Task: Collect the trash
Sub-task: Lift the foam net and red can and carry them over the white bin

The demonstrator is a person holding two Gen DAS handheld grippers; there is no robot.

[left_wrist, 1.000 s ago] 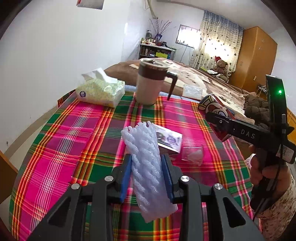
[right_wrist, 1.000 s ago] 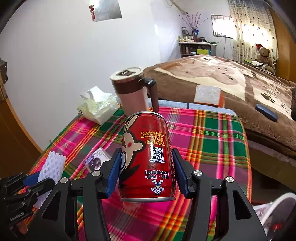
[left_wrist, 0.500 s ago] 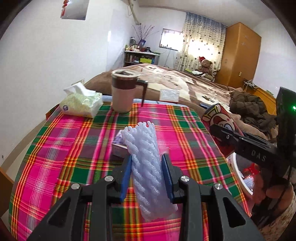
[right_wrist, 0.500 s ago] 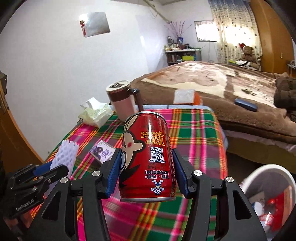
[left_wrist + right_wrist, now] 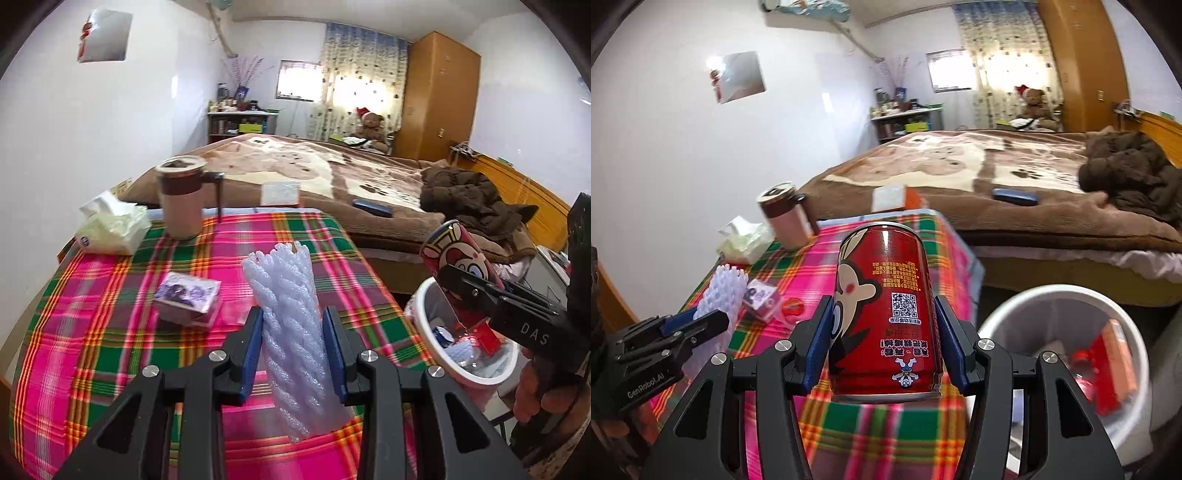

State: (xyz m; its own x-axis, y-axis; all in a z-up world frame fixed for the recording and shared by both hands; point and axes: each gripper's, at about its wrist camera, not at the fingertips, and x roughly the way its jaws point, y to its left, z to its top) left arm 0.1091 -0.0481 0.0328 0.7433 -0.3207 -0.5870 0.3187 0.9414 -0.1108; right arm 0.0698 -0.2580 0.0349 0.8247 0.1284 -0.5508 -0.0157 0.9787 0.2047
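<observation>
Left tool (image 5: 293,347): my blue pads clamp a white foam fruit-net sleeve (image 5: 291,332) at mid-length.
Sleeve axis: long axis runs up and away from me, top leaning slightly left, above the plaid-clothed bench (image 5: 110,332).
Right tool (image 5: 884,339): my pads grip a red cartoon-printed drink can (image 5: 886,314) by its sides.
Can axis: long axis points away along the fingers; its print reads upside down.
Can place: in the left view it tilts over the white round waste bin (image 5: 421,317), which already holds wrappers.
Bin place: on the floor beside the bench's right edge.
Left on bench: small purple-printed box (image 5: 186,299), tissue pack (image 5: 110,229), brown lidded mug (image 5: 181,203).
</observation>
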